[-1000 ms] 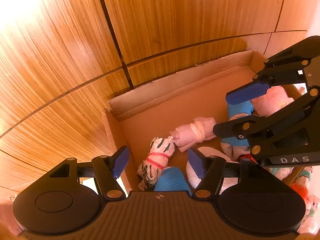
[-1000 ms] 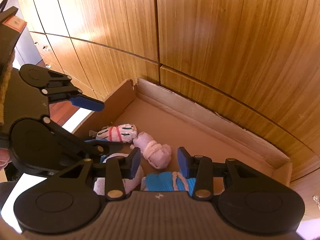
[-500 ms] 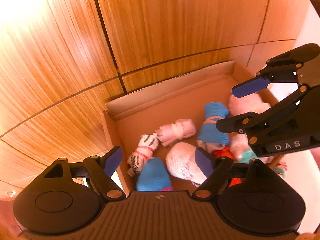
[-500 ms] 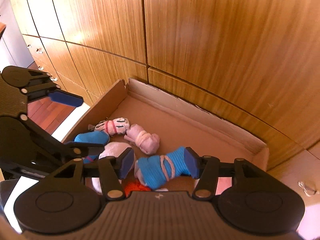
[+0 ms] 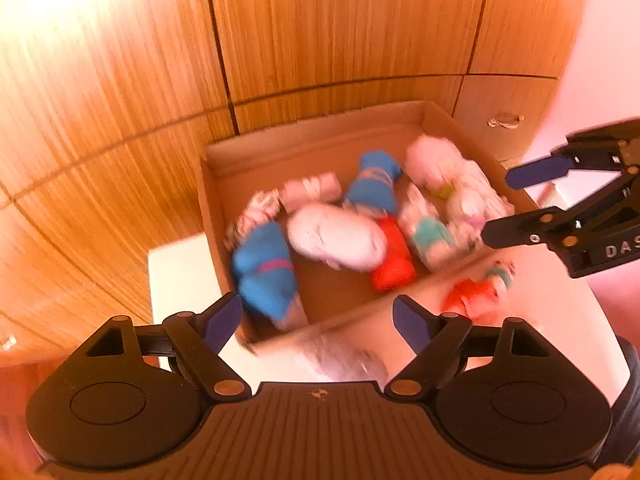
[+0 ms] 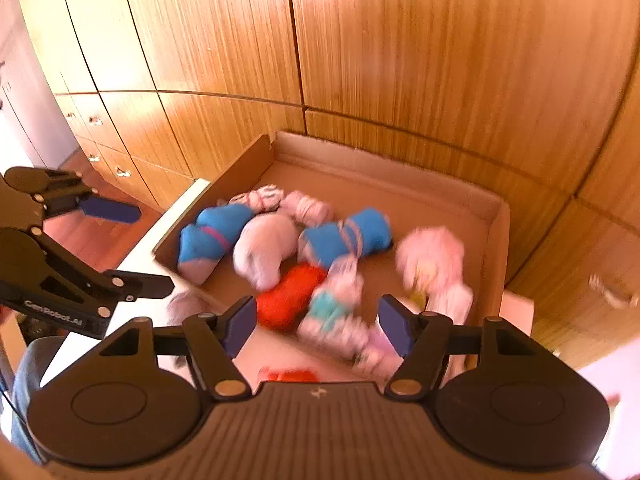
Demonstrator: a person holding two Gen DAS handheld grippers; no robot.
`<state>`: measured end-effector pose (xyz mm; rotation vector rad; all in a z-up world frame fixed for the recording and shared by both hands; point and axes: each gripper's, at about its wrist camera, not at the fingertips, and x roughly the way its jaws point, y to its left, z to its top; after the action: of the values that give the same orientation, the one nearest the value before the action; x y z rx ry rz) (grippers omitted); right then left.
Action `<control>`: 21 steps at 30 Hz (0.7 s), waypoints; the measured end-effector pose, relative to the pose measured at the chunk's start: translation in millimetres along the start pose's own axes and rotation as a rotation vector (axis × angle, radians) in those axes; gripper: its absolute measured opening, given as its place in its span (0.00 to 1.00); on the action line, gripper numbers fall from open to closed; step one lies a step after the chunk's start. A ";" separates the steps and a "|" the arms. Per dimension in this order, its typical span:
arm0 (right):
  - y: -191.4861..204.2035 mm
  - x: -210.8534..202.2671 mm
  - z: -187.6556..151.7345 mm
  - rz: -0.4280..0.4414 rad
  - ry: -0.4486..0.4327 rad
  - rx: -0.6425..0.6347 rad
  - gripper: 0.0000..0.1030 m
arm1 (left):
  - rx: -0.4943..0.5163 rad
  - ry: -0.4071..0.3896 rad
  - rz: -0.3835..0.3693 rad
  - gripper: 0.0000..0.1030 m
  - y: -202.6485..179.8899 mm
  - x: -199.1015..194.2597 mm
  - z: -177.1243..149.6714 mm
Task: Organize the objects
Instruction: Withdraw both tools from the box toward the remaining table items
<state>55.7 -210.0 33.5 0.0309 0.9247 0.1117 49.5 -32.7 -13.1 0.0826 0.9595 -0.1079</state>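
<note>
Inside, rolled sock bundles (image 6: 344, 236) lay heaped in a cardboard box (image 6: 496, 240) on the white surface (image 5: 180, 276), against wooden cabinets (image 6: 400, 40). Above the box's near edge, the left tool (image 5: 318, 316) and right tool (image 6: 316, 320) were both opening, gripping nothing.

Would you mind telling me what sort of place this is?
Probably a bedroom or closet area at home: tall wooden wardrobe doors with small drawers, and a brown cardboard box of rolled socks.
</note>
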 end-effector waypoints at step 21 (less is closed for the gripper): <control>12.5 45.9 -74.0 0.058 -0.083 0.004 0.56 | -0.187 -0.077 0.048 0.85 -13.9 36.6 -70.5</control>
<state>23.0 -194.1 -46.6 0.0657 0.8417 0.1611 11.4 -40.2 -83.8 -0.0704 0.8859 0.0228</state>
